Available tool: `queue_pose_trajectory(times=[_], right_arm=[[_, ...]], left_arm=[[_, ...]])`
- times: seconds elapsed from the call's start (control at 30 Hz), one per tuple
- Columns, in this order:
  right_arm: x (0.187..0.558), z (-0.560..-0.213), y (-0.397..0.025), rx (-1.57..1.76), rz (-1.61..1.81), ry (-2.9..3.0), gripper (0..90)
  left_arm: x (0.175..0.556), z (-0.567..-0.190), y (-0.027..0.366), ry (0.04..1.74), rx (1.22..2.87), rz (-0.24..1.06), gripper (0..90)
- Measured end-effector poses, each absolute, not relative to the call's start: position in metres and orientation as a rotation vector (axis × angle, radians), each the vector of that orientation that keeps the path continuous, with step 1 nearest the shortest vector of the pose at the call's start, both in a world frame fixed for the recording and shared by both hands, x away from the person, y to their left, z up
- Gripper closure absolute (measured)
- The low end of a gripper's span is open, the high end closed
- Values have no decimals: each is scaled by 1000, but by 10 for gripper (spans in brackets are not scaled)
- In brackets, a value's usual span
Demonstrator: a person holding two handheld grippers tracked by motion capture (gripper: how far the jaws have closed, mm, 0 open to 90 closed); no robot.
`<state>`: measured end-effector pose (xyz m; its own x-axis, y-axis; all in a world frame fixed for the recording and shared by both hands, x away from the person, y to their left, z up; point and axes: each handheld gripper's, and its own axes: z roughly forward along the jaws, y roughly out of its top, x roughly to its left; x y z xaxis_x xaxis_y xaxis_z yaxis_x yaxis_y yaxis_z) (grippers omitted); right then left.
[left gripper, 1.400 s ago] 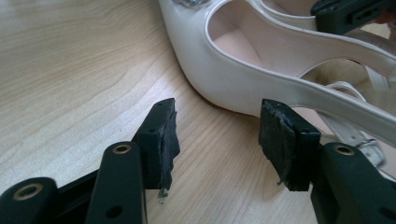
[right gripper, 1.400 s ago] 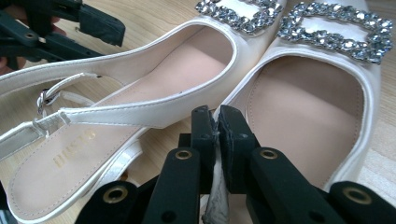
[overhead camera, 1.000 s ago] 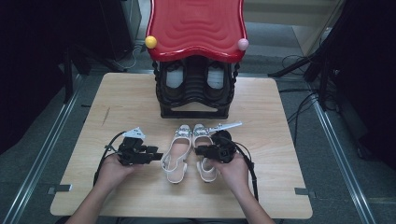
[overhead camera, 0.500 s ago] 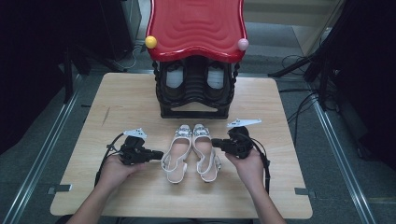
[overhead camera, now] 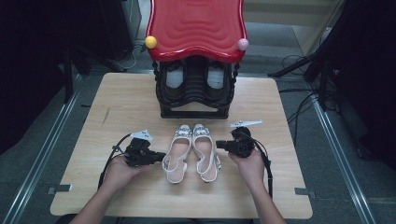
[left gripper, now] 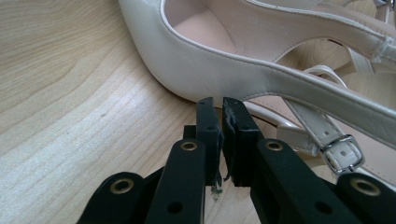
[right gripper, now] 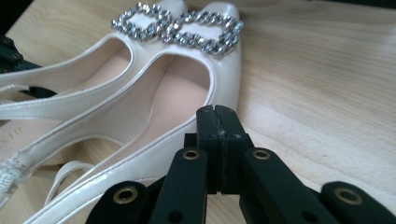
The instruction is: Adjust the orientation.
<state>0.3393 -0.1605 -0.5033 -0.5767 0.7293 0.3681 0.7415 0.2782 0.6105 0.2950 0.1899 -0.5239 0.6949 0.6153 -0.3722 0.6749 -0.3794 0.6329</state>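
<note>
High view: white slingback shoes (overhead camera: 192, 151), jewelled buckles; both claws closed, empty.

Glossy cream leather-look shoes (right gripper: 154, 93) with sparkling rhinestone buckles (right gripper: 177, 25) lie on a matt pale wood table (overhead camera: 121, 107).

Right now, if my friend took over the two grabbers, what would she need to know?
Left gripper: jaws shut, holding nothing, tips at the outer side of the left shoe.
Right gripper: jaws shut, holding nothing, tips at the outer side of the right shoe.
Shoes: a white pair with sparkly buckles, side by side on the table, toes toward the black rack under the red top.
Done: the pair looks lined up, a gripper on each side.
Left: probably moving the pair to the rack. Neither shoe is gripped yet, so open the jaws first.
</note>
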Motion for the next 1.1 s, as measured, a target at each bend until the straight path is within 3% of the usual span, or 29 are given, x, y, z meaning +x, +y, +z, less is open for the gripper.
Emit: queue_pose_trajectory(times=[1.1], right_arm=[[338, -510, -150, -1440, -1206, -2475, 900]], left_arm=[[287, -529, 161, 919, 2095, -164, 862]])
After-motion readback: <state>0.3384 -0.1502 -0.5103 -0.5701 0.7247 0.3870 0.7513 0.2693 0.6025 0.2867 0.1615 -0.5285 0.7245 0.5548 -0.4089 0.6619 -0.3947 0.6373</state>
